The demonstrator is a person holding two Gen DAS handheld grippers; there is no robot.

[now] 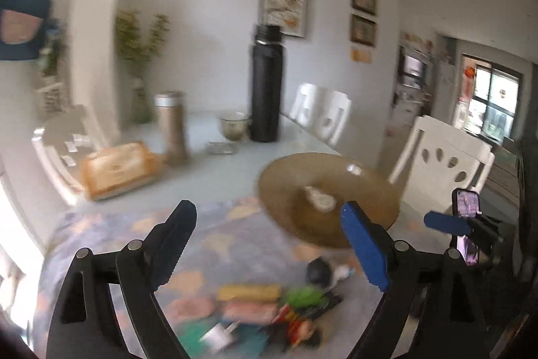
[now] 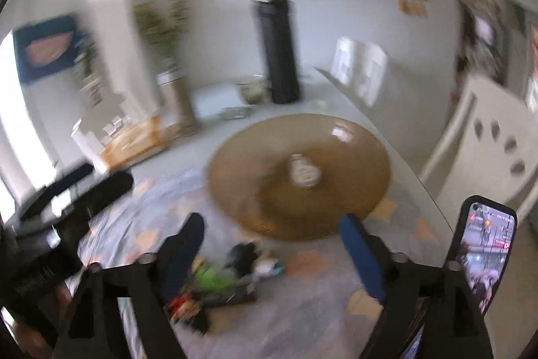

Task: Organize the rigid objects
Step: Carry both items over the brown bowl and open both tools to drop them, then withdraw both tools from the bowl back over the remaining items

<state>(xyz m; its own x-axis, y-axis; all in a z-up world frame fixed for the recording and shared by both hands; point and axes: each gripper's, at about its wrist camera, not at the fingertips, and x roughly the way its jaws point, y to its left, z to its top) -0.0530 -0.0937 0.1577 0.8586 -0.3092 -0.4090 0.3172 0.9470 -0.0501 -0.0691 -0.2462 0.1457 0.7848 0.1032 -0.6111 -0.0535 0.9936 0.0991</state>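
A: How are the tools sitting?

B: The left tool (image 1: 269, 244) is standing wide with nothing between its fingers, and the right tool (image 2: 272, 251) is likewise gaping wide and empty.

A: Where are the rigid objects lying?

B: The pile of small toys (image 1: 269, 308) is lying on the patterned cloth (image 1: 111, 234), just in front of the brown plate (image 1: 302, 184). One pale small object (image 2: 304, 172) is sitting in the middle of that plate.

A: And behind the plate?

B: A tall black flask (image 1: 265, 86) is standing on the surface (image 1: 208, 170), well beyond the plate. Blur is hiding the toys' details.
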